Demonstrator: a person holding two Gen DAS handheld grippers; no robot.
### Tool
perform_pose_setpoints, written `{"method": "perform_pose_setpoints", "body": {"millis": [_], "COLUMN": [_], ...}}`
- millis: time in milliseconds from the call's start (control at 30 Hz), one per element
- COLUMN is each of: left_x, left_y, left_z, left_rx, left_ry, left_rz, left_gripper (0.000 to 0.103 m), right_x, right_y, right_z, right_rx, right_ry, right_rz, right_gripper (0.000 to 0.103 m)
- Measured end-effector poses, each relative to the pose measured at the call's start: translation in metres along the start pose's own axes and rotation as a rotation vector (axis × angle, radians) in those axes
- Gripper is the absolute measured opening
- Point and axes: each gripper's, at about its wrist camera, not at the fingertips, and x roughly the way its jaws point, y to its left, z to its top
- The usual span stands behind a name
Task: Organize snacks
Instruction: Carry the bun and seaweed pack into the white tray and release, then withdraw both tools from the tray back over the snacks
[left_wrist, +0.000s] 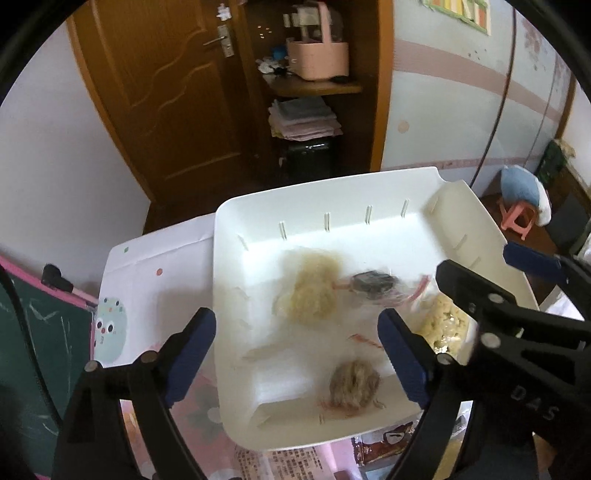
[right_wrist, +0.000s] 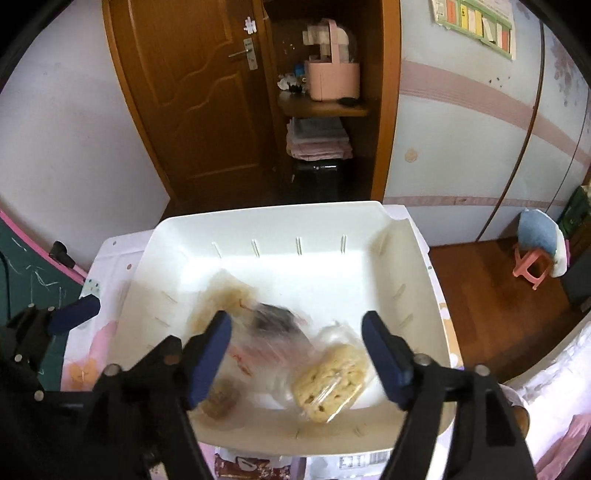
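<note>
Both jaws stand wide and hold nothing: the left gripper (left_wrist: 297, 354) and right gripper (right_wrist: 297, 356) hover over the white bin (right_wrist: 258, 218) on the desk. Several snacks already lie inside, among them a clear bag of pale pieces (right_wrist: 330, 380), its long axis running diagonally toward the bin's near wall. More packets (right_wrist: 251, 465) wait outside, so I judge work remains.

Both wrist cameras look steeply down, close over the white bin (left_wrist: 258, 424) lying beyond their fingertips. The left view sits left of it, the right view more centred. Both share the wooden door (right_wrist: 192, 92) behind.
</note>
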Motion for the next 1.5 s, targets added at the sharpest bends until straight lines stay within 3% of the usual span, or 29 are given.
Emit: {"method": "perform_pose_setpoints", "body": {"millis": [300,767,1200,1333,1500], "left_x": [-0.039,-0.133,-0.203,-0.224,-0.248], "left_y": [0.007,0.004,0.003,0.006,0.014], "left_z": [-0.01,-0.049,-0.094,-0.108,-0.13], "left_rx": [-0.026,-0.02,0.018,0.017,-0.003], "left_ry": [-0.033,-0.112,-0.17,-0.189,-0.219], "left_rz": [-0.021,-0.035,-0.037,-0.043,-0.031], "left_gripper": [0.089,0.092,0.092,0.092,0.092], "right_x": [-0.033,-0.128,-0.21,-0.23,-0.249], "right_y": [0.003,0.004,0.018,0.017,0.018], "right_z": [-0.003,-0.034,-0.082,-0.094,-0.113], "right_rx": [0.013,0.003,-0.098,-0.103,-0.134], "right_ry": [-0.022,-0.099,-0.261,-0.332,-0.388], "right_rz": [0.027,0.053,0.071,0.152,0.159], "right_gripper": [0.078,0.078,0.078,0.078,0.078]}}
